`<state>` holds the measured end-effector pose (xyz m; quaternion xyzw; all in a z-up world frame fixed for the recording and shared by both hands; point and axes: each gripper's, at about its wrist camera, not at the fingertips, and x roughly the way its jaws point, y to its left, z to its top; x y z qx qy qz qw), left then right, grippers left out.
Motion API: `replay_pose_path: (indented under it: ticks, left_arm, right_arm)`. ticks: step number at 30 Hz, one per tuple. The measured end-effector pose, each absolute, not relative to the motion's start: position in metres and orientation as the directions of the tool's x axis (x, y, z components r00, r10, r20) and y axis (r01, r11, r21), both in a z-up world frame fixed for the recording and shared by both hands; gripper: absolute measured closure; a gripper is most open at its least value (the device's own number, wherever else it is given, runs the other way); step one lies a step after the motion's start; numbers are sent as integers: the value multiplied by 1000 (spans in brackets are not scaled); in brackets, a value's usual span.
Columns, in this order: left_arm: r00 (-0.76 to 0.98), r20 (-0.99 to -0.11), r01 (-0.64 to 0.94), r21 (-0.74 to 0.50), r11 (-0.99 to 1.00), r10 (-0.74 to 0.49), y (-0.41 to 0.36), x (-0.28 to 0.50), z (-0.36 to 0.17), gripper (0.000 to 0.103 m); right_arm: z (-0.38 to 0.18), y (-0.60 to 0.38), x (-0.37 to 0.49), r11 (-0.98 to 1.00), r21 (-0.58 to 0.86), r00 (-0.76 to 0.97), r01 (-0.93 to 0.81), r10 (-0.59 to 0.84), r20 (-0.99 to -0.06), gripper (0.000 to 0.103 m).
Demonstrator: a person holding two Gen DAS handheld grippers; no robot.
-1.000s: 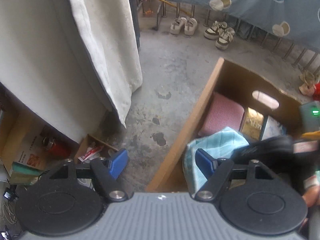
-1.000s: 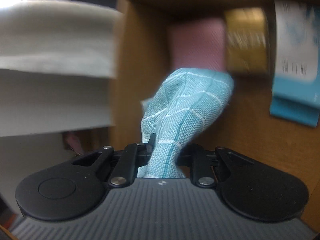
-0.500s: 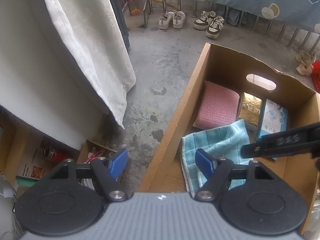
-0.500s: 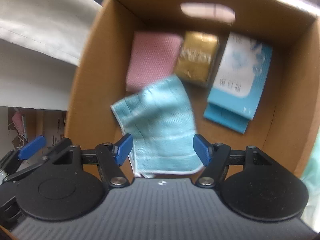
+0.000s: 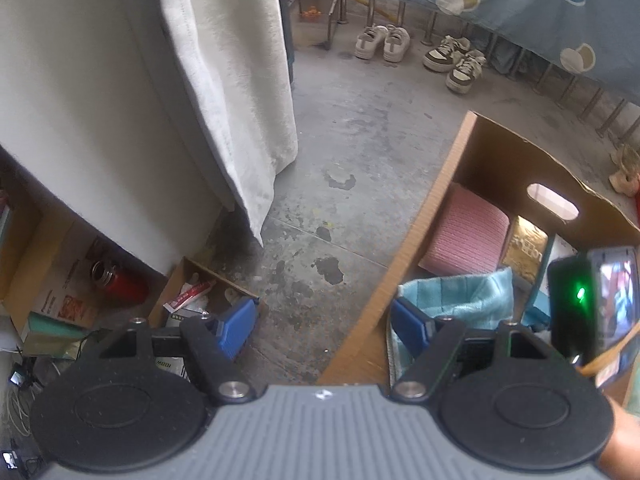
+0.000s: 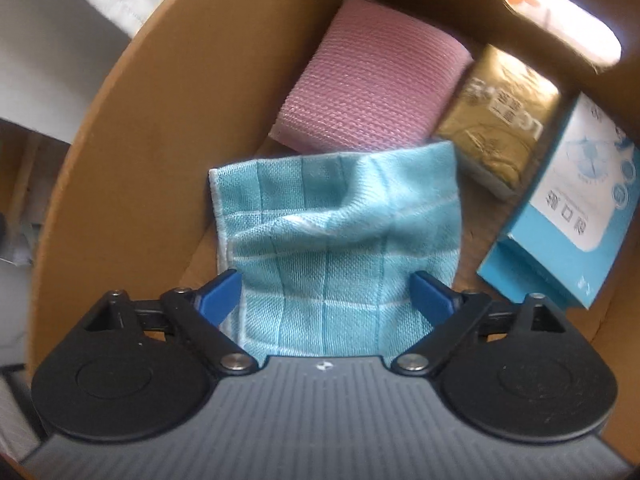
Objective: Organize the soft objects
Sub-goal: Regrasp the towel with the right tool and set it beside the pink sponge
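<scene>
Right gripper [image 6: 326, 300]: jaws spread wide, having just been opening, pinching nothing. Blue pads [image 6: 222, 294] stand either side of a light blue checked cloth [image 6: 340, 236], which lies loose and rumpled below them on the floor of a cardboard box [image 6: 132, 128]; whether the pads brush its edges cannot be told.

Inside the box, counted: one blue cloth, nearest; one folded pink cloth [image 6: 372, 88] behind it, against the left wall, its near edge just overlapped by the blue one; one gold packet [image 6: 500, 116] just to the right of the pink cloth; one blue-and-white carton [image 6: 572, 208] further right, near the right wall. Four things in all. One oval handle hole [image 6: 560, 20] cut in the far wall, lit from outside.

Left gripper [image 5: 322, 326]: jaws part open, empty, hanging above the concrete floor [image 5: 352, 128] and the box's left wall [image 5: 420, 220]. Right pad [image 5: 408, 324] over the blue cloth's corner, left pad [image 5: 236, 326] over a small open carton [image 5: 200, 300] of odds and ends. Seen from here too: blue cloth [image 5: 464, 296], pink cloth [image 5: 468, 236], gold packet [image 5: 524, 246].

Further out: white hanging cloth [image 5: 224, 92] at left, one red can [image 5: 120, 282] beneath it, two pairs of shoes [image 5: 420, 50] side by side by the far rail, blue patterned sheet [image 5: 500, 4] above them.
</scene>
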<state>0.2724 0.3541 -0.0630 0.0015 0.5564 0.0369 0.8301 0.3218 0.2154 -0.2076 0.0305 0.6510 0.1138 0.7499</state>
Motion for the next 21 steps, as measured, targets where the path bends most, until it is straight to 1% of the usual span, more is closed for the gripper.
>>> replay_pose_path:
  ticks: [2,3,4,6,7,10,13,18,20,21]
  left_arm:
    - [378,-924,-65,44,997,66,356,272,-64,27]
    - [377,-924,-67,45,997,67,356,272,-64,27]
    - [377,-924,-68,46,997,68,356,272,-65,27]
    - [376,-924,-67,44,997,66,357,271,-66,27]
    - [375,-925,-66,43,997,65,356,271,-67,27]
    - [375,-925,-62,41,997,61,356,271,-68,27]
    - [368,-928,-53,37,998,54,354,269,-71,27]
    - [360,-932,-33,37,999,46,347,266,-75,27]
    - [360,-932,-24,34,999,40,344,264,-76,27]
    - [360,-932,-20,32,999,37,342,263,-76,26]
  right_arm:
    - [-206,223,317,980,142,153,-138,162,-975,19]
    - [-203,224,316,983,127,168,-134,149,-974,34]
    - [-199,223,313,981,149,177,-122,169,-970,53]
    - [-198,213,318,966,254,151,-53,259,-954,67]
    - [-199,208,321,954,298,141,-14,297,-944,70]
    - [-205,188,328,887,452,146,98,436,-888,72]
    - [-216,170,332,756,621,167,209,597,-784,71]
    - [-238,159,331,666,689,180,287,669,-721,68]
    - [-240,152,331,629,705,178,328,691,-700,61]
    - [-237,147,332,618,707,186,343,693,-696,55]
